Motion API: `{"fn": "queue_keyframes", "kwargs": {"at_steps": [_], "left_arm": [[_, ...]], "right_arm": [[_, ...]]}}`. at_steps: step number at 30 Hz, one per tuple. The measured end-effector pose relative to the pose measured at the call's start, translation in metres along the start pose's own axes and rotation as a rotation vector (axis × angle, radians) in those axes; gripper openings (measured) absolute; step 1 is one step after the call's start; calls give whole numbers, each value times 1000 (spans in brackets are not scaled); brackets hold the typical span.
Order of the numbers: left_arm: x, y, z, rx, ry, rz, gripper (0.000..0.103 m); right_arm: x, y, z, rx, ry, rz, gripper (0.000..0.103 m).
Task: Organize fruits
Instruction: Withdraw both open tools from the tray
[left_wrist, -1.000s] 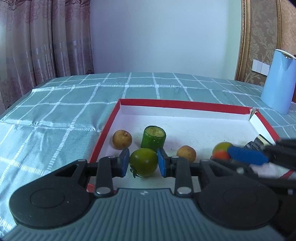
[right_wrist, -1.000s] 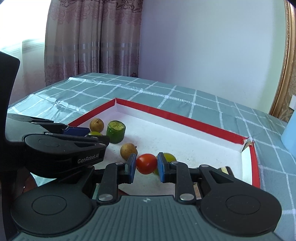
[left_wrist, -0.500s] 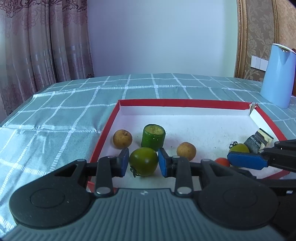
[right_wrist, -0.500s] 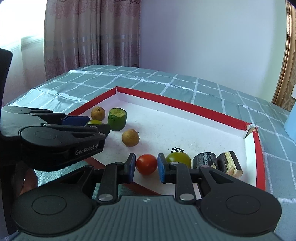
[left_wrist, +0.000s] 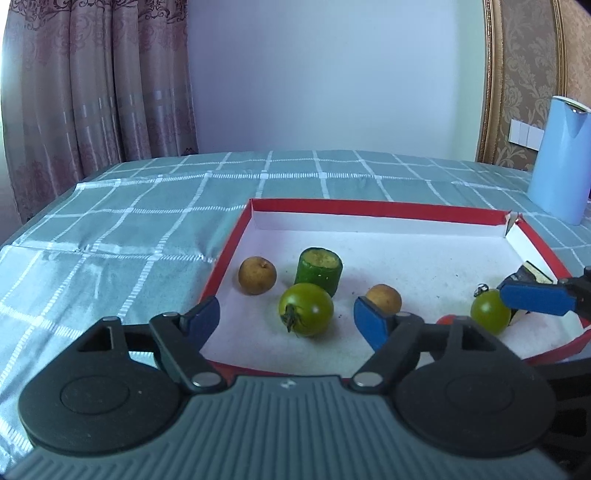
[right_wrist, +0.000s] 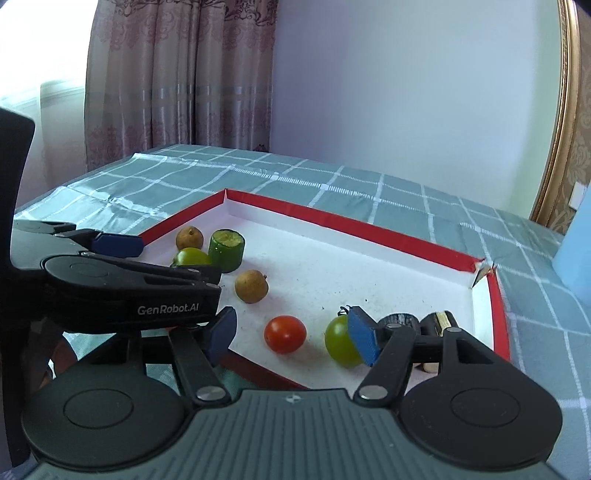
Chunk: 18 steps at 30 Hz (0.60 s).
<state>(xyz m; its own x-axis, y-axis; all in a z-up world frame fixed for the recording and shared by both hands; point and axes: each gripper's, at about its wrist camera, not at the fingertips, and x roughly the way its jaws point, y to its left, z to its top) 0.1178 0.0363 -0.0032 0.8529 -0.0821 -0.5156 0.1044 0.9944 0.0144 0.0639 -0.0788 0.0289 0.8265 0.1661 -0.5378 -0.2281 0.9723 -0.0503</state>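
A red-rimmed white tray (left_wrist: 369, 208) (right_wrist: 388, 236) lies on the checked cloth. My left gripper (left_wrist: 286, 319) is open, a green tomato (left_wrist: 306, 308) resting free between its blue pads. Behind it stand a cucumber stub (left_wrist: 319, 269) and two brown longans (left_wrist: 256, 275) (left_wrist: 384, 297). My right gripper (right_wrist: 291, 336) is open, a red tomato (right_wrist: 285, 333) lying free between its pads. A second green tomato (right_wrist: 341, 341) (left_wrist: 490, 312) touches its right pad. Two dark cut pieces (right_wrist: 400, 319) lie behind that.
A light blue jug (left_wrist: 563, 158) stands on the cloth at the far right. The table's left edge runs along pink curtains (left_wrist: 92, 92). The left gripper's body (right_wrist: 129, 291) crosses the left of the right wrist view.
Both grippers have opened and let go: the left released the green tomato, the right released the red tomato. Both fruits now rest on the tray floor.
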Motion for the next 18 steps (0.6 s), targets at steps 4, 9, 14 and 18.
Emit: {"fn": "queue_keyframes", "kwargs": {"at_steps": [4,9,14,18], "left_arm": [[-4,2,-1,-10,-10,-10,88],[-14,3,-6,-12,-22,-37,93],[-36,2,-15,-9,-59,-86,95],[-54,3,-24,-23,-51,-189,95]], "right_arm": [[-7,-3,-3,8,-20,-6,71],[-26,-13,-13,59,-62,26,73],[-57,-31,-30,145,-110,62,77],[-74,-49,-48,191,-109,66,77]]}}
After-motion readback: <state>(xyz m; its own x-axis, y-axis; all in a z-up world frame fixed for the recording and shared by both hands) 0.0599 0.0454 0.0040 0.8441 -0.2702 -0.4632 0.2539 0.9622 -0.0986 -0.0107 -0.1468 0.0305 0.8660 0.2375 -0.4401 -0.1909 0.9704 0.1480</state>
